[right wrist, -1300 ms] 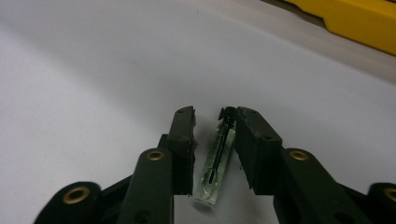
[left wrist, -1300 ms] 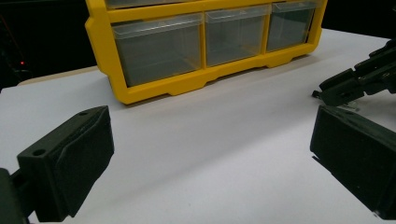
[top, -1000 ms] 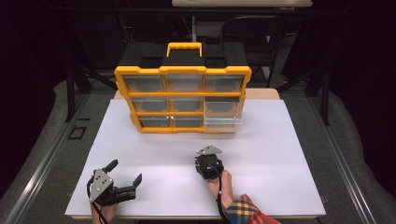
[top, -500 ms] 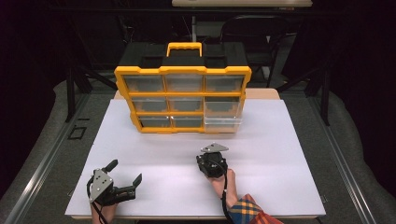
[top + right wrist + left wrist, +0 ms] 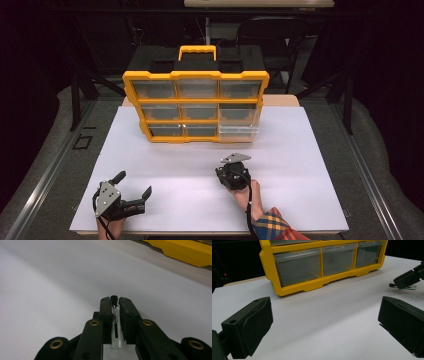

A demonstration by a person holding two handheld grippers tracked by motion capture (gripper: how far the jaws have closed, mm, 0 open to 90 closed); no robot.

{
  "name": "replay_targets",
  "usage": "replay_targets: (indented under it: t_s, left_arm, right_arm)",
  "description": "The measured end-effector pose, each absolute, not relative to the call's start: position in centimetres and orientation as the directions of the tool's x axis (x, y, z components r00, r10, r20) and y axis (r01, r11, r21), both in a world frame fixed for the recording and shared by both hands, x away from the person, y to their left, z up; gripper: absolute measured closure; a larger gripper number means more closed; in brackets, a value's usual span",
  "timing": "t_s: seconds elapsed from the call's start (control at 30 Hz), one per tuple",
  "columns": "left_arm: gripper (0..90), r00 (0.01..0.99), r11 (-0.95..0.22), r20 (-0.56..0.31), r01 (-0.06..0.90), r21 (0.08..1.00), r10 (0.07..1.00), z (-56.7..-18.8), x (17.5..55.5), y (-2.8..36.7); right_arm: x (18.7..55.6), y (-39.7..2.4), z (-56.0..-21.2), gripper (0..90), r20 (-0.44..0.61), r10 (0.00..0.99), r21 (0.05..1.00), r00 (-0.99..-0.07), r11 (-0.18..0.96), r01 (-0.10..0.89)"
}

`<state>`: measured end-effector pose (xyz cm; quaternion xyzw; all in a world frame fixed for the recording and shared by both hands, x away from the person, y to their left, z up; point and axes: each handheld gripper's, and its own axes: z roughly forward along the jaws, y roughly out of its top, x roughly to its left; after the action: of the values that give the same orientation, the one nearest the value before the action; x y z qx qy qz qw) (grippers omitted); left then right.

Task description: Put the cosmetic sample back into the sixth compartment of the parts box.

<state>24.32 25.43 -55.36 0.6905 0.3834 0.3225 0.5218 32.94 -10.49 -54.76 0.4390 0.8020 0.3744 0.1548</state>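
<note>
Currently right gripper [image 5: 233, 175] is clamped on a small clear vial [image 5: 115, 322] with a black cap, over the desk's [image 5: 310, 165] near-right area; left gripper [image 5: 131, 192], jaws wide and empty, sits at the near-left corner. Carry the vial level towards the yellow organizer [image 5: 196, 105], grip firm. Right gripper view reveals the vial; high view gives layout.

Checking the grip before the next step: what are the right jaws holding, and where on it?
A small clear vial with a black cap, clamped across its body; the cap pokes out past the tips.
</note>
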Motion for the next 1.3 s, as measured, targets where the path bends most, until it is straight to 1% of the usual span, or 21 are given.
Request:
replay_targets:
  t_s: [0.17, 0.23, 0.53, 0.87, 1.3]
  left_arm:
    - [0.0, 0.499, -0.162, 0.045, 0.194, 0.968, 0.865, -55.4, 24.3, 25.4]
    - [0.0, 0.499, -0.159, 0.042, 0.194, 0.968, 0.866, -55.4, 24.4, 25.4]
    - [0.0, 0.501, -0.16, 0.043, 0.194, 0.968, 0.864, -55.4, 24.4, 25.4]
    - [0.0, 0.502, -0.163, 0.044, 0.196, 0.967, 0.864, -55.4, 24.4, 25.4]
    - [0.0, 0.504, -0.166, 0.046, 0.195, 0.967, 0.863, -55.4, 24.4, 25.4]
  right_arm:
    - [32.9, -11.2, -54.6, 80.7, 0.058, 0.808, 0.724, -0.587, 0.37, 0.582]
    - [32.9, -11.5, -54.5, 80.7, 0.07, 0.797, 0.722, -0.6, 0.375, 0.582]
    - [32.9, -12.9, -53.8, 80.7, 0.051, 0.785, 0.722, -0.618, 0.398, 0.565]
    - [33.0, -14.8, -53.5, 80.7, 0.055, 0.776, 0.718, -0.628, 0.406, 0.565]
    - [33.0, -16.4, -53.0, 80.7, 0.036, 0.776, 0.716, -0.63, 0.42, 0.558]
